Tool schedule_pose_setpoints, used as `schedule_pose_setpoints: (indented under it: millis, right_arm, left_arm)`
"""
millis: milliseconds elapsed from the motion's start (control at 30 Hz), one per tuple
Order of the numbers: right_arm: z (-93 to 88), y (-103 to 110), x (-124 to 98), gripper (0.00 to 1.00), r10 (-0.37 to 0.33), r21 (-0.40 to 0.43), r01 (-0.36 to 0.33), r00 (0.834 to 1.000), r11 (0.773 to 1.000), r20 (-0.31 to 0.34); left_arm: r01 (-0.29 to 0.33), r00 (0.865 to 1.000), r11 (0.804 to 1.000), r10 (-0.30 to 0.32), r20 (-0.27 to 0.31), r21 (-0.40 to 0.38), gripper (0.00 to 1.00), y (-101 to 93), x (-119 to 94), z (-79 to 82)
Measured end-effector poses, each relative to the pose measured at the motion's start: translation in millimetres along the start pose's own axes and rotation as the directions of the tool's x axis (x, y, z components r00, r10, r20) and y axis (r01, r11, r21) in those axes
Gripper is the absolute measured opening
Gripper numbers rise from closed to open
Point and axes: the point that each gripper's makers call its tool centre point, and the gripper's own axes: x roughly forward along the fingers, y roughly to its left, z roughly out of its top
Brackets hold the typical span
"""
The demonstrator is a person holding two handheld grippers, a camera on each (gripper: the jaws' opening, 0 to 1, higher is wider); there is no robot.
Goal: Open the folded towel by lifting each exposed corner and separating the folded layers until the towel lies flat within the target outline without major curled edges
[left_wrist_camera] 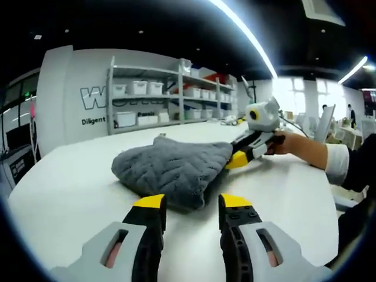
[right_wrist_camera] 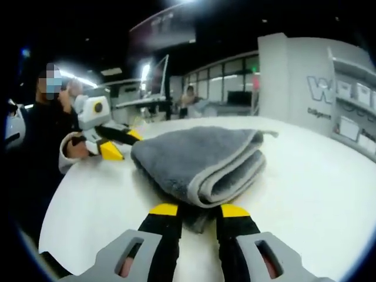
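1. while the grey towel [left_wrist_camera: 170,170] lies folded in a soft heap on the white counter [left_wrist_camera: 64,194], the left tongs [left_wrist_camera: 192,203] stand just in front of its near edge, yellow tips apart, with nothing between them.
2. in the left gripper view the towel's quilted top layer faces up, and its far right corner runs to the yellow tips of the right tongs [left_wrist_camera: 234,160], which come in from the right.
3. whether those tips pinch that corner or merely touch it, i cannot tell from this view.
4. a person's hand [left_wrist_camera: 286,143] grips the right tongs, a white cuff and dark sleeve behind it.
5. in the right gripper view the towel [right_wrist_camera: 200,161] shows its folded edge, several layers stacked and rolled over, with a pale hem along the fold.
6. the right tongs [right_wrist_camera: 193,211] stand with their yellow tips on either side of the towel's lowest layer, which lies between them; whether they are closed on it, i cannot tell.
7. the left tongs [right_wrist_camera: 114,145] appear at the left of that view, near the towel's far side, tips apart and held by a hand.
8. grey shelving [left_wrist_camera: 170,94] with white bins stands behind the counter against a white wall with dark lettering.
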Motion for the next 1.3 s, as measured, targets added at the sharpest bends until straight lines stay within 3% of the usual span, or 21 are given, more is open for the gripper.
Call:
schedule_pose_setpoints:
  millis: [567, 900, 1300]
  right_arm:
    - [-1.7, 12, -2, 0.14, 0.044, -0.03, -0.045, 0.999, 0.999, -0.018]
    - [-0.6, 33, -6, 0.04, 0.146, -0.016, -0.146, 0.989, 0.989, -0.018]
    - [-1.0, 45, -6, 0.02, 0.197, -0.007, -0.197, 0.98, 0.98, -0.021]
  left_arm:
    - [-0.01, 1.0, 1.0, 0.01, -0.011, 0.013, 0.31, 2.2, -2, -3.9]
    - [-0.028, 0.999, 0.999, 0.028, -0.016, 0.026, 0.3, 5.0, -3, -4.6]
    - [-0.058, 0.998, 0.995, 0.06, -0.015, 0.076, 0.21, 6.3, -7, -4.8]
